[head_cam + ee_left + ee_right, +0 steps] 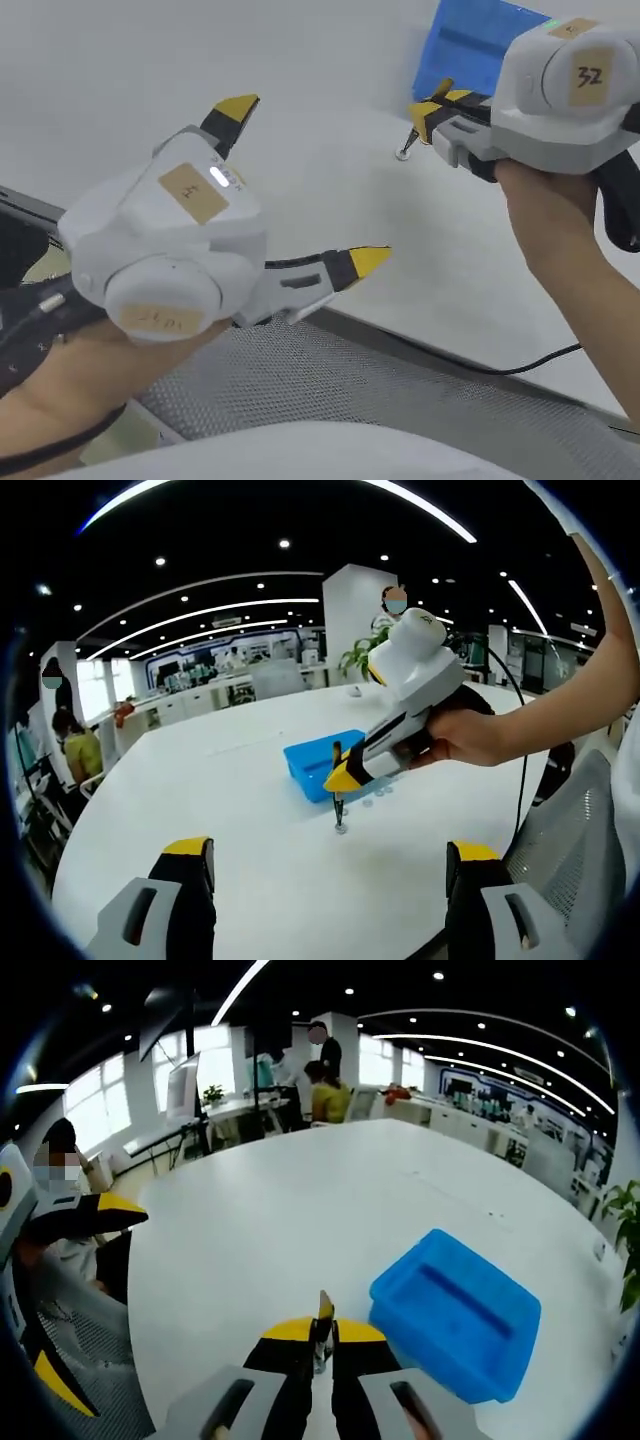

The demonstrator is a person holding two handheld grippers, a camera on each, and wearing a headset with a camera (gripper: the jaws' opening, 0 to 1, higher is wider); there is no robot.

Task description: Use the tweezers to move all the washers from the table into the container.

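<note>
Just beside the blue container point(310, 770), on the white table point(200, 780): seeing a few small washers point(377, 797) lying flat, too tiny for detail. Holding the tweezers point(340, 815) clamped in the right claw point(345, 775), long axis near vertical, tips pointing down, touching or almost touching the table at a small round bit, probably a washer but too small to confirm. Working directly under the right claw, with the container just behind the tips, so judging the coming move as a pinch, a short lift and a carry over the near wall. Holding the left claw point(305, 183) spread wide, gripping nothing, hovering by the table edge, well apart from the washers; right hand clearly nearer. Noting materials: thin metal tweezers, smooth hard-plastic container with a rectangular well and low walls, smooth matte tabletop. Expecting flat washers to be awkward to pinch, with slipping as the main risk.
</note>
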